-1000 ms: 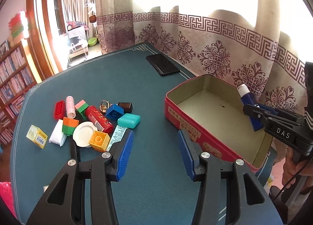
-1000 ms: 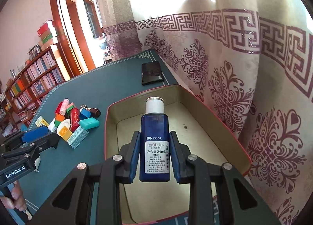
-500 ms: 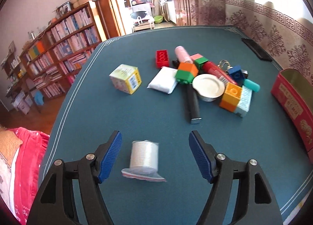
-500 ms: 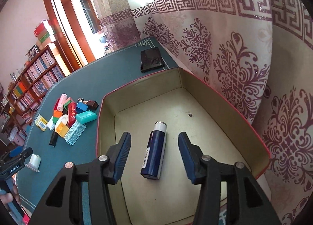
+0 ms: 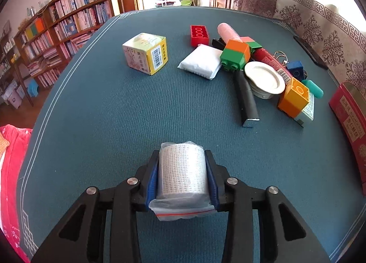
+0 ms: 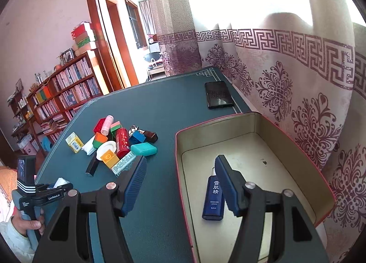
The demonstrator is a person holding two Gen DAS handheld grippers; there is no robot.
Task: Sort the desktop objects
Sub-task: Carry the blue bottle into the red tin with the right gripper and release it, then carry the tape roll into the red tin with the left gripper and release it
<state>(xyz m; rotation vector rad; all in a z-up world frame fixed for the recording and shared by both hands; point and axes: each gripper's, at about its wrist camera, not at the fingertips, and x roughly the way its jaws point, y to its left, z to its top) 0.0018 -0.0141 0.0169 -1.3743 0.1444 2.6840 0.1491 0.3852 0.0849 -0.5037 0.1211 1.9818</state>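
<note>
My left gripper [image 5: 182,155] is down at the near part of the teal table mat, its jaws closing, and the blue pads press on both sides of a white gauze roll [image 5: 182,171] in a clear zip bag. In the right wrist view that same gripper [image 6: 57,188] shows at the lower left, held by a hand. My right gripper [image 6: 180,160] hangs over the left wall of the red tin [image 6: 270,123], jaws opening with nothing between them. A dark blue lotion bottle [image 6: 212,201] lies flat on the tin's floor, partly behind the right finger.
A pile of toy bricks, tubes, a white lid and a teal case [image 5: 251,64] lies mid-table, with a yellow box [image 5: 146,53] to its left. A black phone [image 6: 218,95] lies at the far edge by the curtain. The tin's red side [image 5: 350,112] stands at the right.
The left gripper swung from the tin to the near left of the table, came down around the bagged roll and closed on it. The right gripper let the blue bottle fall into the tin and shifted left.
</note>
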